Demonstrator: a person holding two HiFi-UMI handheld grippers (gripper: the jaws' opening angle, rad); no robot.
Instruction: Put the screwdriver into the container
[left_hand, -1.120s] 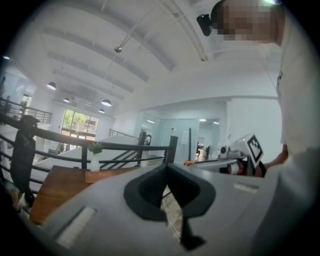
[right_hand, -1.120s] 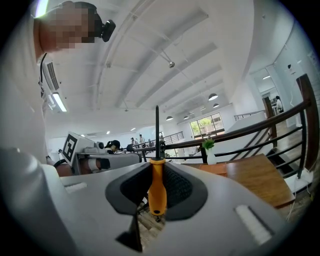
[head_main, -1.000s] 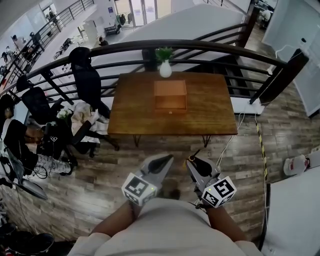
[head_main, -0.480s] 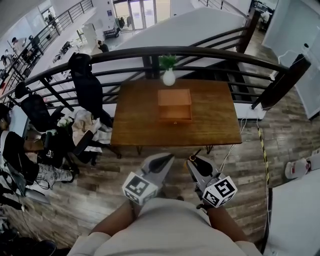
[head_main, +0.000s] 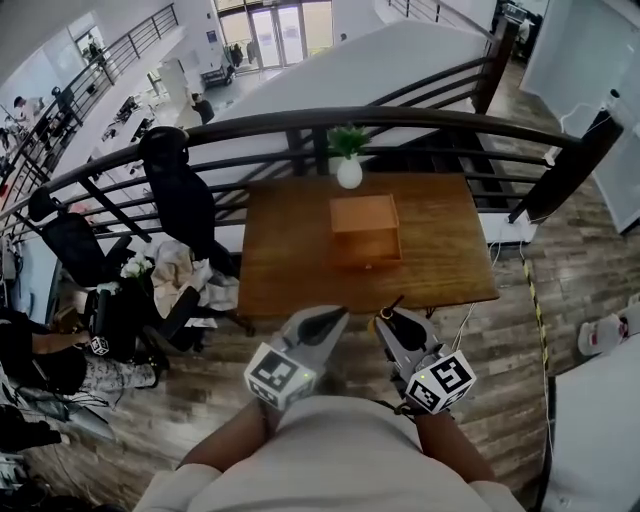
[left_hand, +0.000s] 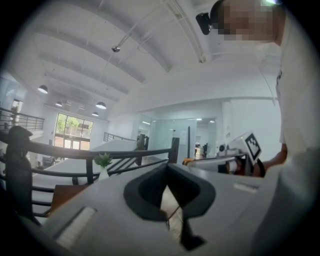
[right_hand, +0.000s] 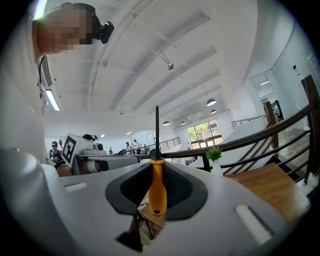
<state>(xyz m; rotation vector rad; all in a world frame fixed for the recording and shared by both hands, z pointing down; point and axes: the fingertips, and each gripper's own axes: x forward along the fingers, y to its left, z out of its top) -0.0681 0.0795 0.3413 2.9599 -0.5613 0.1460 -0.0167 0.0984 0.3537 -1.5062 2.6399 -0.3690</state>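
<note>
The right tongs (head_main: 393, 322) are clamping the orange-handled, black-shafted screwdriver (right_hand: 158, 192) at lower centre, its shaft pointing up. The left tongs (left_hand: 169, 186) are sitting closed and empty. At upper centre, the orange wooden box container (head_main: 367, 258) is resting on the brown wooden bench (head_main: 285, 255) beside a black railing (head_main: 270, 122).

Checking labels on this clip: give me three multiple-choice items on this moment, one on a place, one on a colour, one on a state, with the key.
1. Where is the wooden container? A on the table; B on the floor; C on a chair.
2. The screwdriver handle is: A blue; B orange; C green.
3. The right hand-held gripper is: A open; B shut on the screwdriver; C out of view.
1 A: it sits on the tabletop near the white vase. 2 B: orange shows between the jaws. 3 B: the jaws clamp the handle.
</note>
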